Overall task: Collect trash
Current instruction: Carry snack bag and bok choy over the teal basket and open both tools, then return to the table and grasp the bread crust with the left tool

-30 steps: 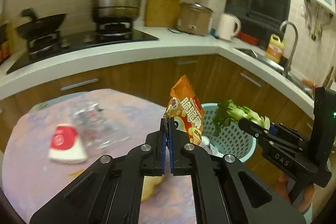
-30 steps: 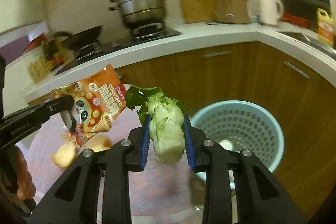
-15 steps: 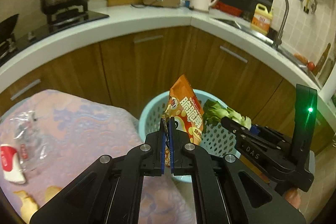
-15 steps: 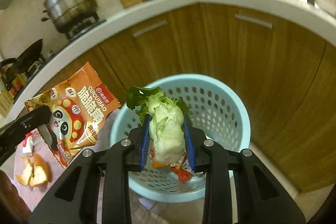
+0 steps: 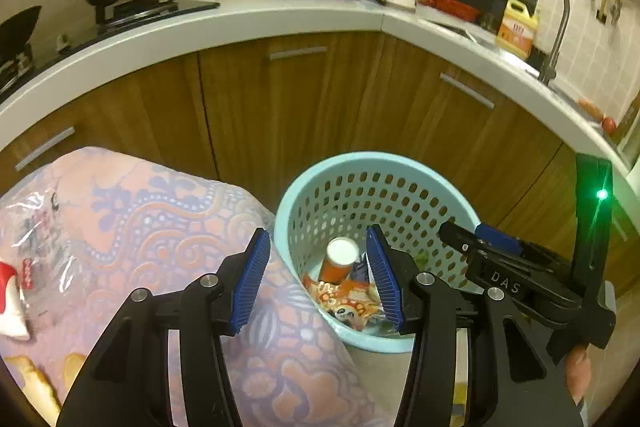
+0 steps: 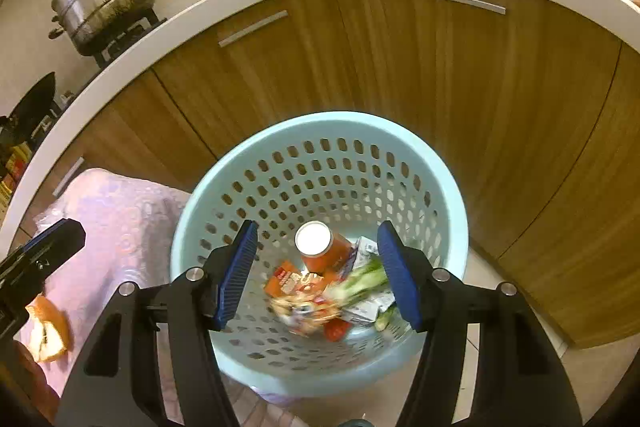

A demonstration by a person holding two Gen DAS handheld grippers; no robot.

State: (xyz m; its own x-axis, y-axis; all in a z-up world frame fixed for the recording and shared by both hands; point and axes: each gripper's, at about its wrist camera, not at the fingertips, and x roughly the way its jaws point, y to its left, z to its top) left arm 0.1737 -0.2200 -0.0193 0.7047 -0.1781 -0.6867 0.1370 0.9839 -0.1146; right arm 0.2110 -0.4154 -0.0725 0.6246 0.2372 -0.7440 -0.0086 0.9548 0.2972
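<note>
A pale blue perforated basket [image 5: 360, 163] [image 6: 320, 125] stands on the floor beside the table. Inside lie the orange snack bag [image 5: 352, 307] [image 6: 300, 303], the green vegetable [image 6: 360, 285], blurred, an orange can [image 5: 340, 259] [image 6: 318, 247] and a carton [image 6: 366, 247]. My left gripper [image 5: 318, 283] hovers at the basket's near left rim, its jaws opening with nothing between them. My right gripper [image 6: 318, 275] hangs above the basket's mouth, jaws opening and empty; it also shows in the left wrist view as the right gripper [image 5: 480, 239].
The table with a pink patterned cloth [image 5: 160, 227] [image 6: 120, 219] holds a clear plastic bag [image 5: 36, 235], a red-and-white wrapper [image 5: 12, 299] and peel pieces [image 5: 36, 379] [image 6: 48, 327]. Wooden cabinets [image 5: 300, 107] and a white counter [image 5: 280, 19] curve behind the basket.
Both grippers swung from over the table to the basket and opened. The snack bag left the left gripper and the vegetable left the right; both now lie in the basket.
</note>
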